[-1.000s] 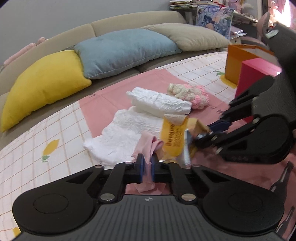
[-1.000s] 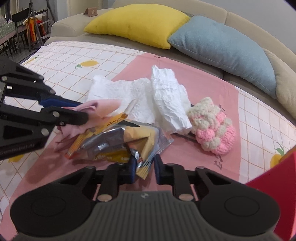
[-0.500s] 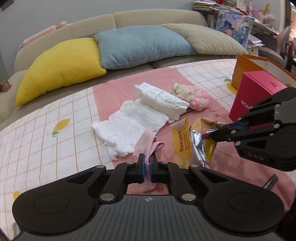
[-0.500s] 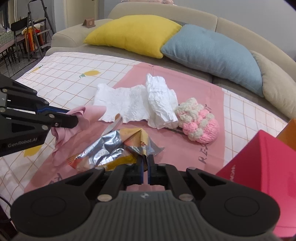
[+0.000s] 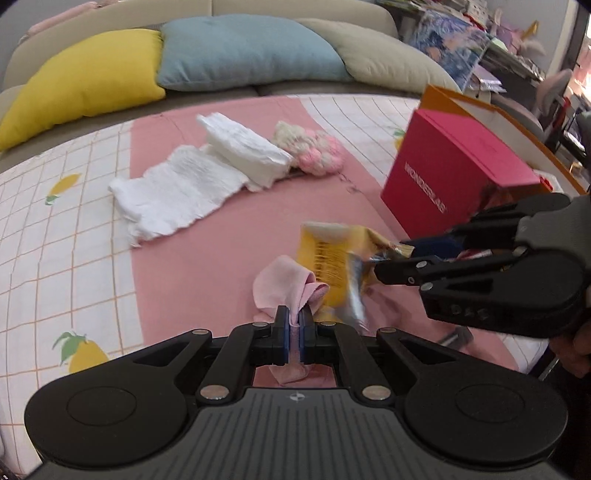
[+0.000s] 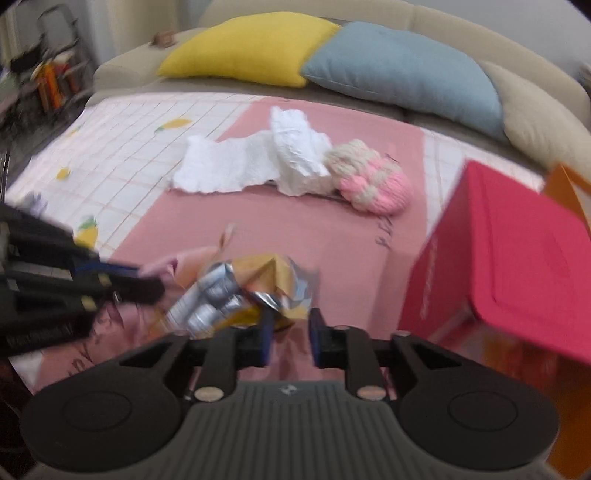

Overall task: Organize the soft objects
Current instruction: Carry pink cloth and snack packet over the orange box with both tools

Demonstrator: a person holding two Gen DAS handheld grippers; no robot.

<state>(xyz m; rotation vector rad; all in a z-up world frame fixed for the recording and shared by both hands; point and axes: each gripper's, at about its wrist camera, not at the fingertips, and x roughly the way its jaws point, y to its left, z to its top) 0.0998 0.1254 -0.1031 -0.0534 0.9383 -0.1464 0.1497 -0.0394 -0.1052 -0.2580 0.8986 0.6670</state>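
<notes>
Cloth, pink, is pinched tight in the left gripper just beside the red box. Nearer that box, the right gripper has just been opening; its jaws stand apart, the yellow foil wrapper at their tips, unclamped.

On the bed the flat cloth lies leftmost, the folded cloth overlapping its right end, and the knitted piece just beside that on the right. Nearer, the snack packet sits just right of the small cloth (the two touch). The box stands right of the packet, with a paper bag behind it. Three cushions line the sofa behind the bed.
</notes>
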